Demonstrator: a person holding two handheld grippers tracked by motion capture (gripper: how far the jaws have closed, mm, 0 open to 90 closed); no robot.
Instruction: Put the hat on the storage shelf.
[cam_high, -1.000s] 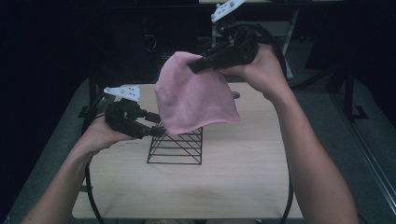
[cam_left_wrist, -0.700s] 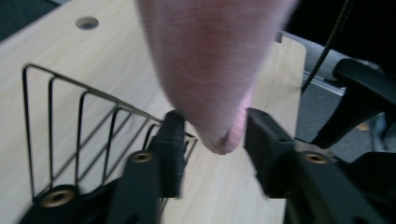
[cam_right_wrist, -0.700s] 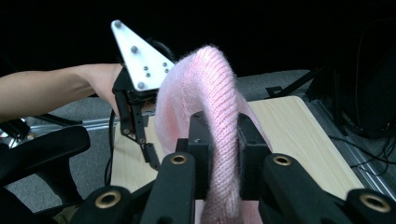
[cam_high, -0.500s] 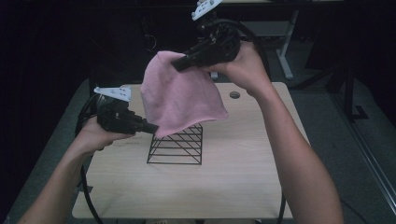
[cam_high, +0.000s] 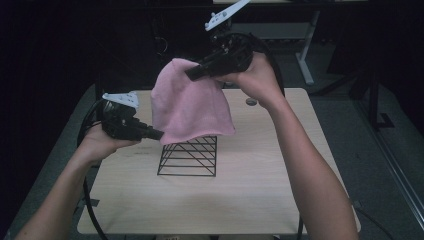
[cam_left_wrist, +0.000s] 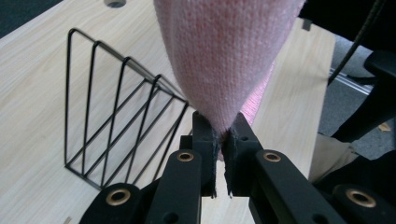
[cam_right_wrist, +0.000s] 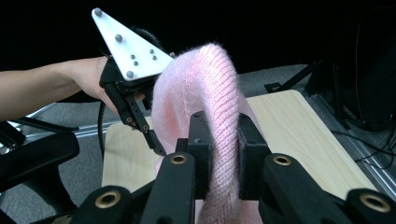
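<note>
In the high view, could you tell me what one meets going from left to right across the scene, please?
Left gripper, shut on the lower edge of the pink knitted cloth → the cloth itself, hanging over the black wire rack → right gripper, shut on the cloth's top → round hole in the table.

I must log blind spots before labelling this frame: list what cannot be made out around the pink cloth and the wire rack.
- High view: the top of the wire rack is covered by the hanging pink cloth.
- High view: the left tongs tips vanish into the cloth's edge.
- Left gripper view: the cloth's upper part is cut off by the top edge.
- Right gripper view: the right tongs grip a fold; the cloth's lower end is cut off at the bottom edge.
</note>
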